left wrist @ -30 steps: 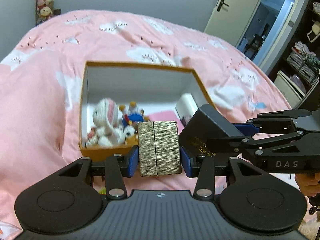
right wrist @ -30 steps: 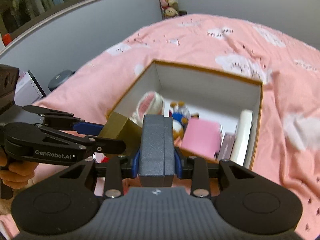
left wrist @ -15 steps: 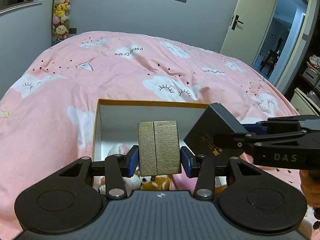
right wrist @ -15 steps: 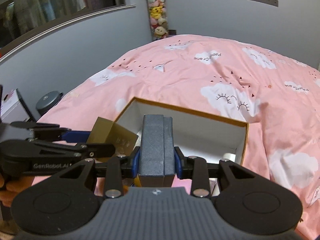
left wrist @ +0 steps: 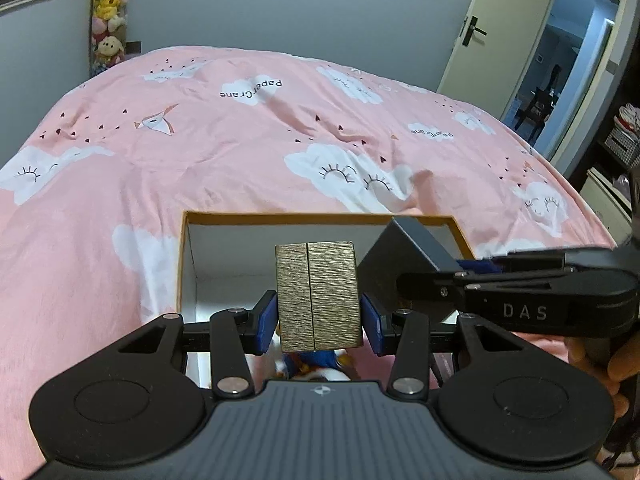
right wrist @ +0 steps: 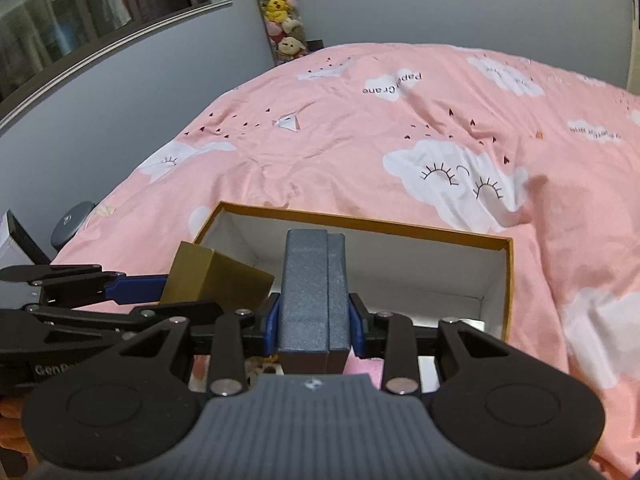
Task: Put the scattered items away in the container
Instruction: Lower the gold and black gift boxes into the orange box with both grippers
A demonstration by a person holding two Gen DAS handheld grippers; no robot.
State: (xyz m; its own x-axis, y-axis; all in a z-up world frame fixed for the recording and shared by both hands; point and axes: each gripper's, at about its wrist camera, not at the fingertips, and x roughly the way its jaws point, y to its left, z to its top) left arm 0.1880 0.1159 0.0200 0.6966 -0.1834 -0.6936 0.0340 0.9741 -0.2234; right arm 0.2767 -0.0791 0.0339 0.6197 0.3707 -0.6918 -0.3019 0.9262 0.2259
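Bed (left wrist: 224, 152): pink cloud-print duvet fills both views; it carries the container.
Container (left wrist: 182, 264): open box with an orange rim and white inner walls, on the near part of the bed, below and just beyond both grippers. Toys and something pink show at its near floor, mostly hidden behind the gripper bodies.
Left hand-held gripper (left wrist: 319, 316): clamped on a gold box (left wrist: 318, 294), its blue pads pressed against the two side faces; the box stands upright above the container's near left part.
Right hand-held gripper (right wrist: 314, 322): clamped on a grey box (right wrist: 314, 292), held upright over the container's near middle. In the left view it comes in from the right with the grey box tilted, just beside the gold box; I cannot tell whether the two boxes touch.
Plush toys (left wrist: 106, 12): a column on the far wall, not part of the job.
Step in hand: both boxes are carried and poised over the open container, not yet set down.
Next move: probably lower each box into free floor space, gold to the left and grey to the right, clear of the toys and of each other, then spread the fingers once each box rests on something.
Risk: the boxes sit close together, so lowering both at once could make them knock.
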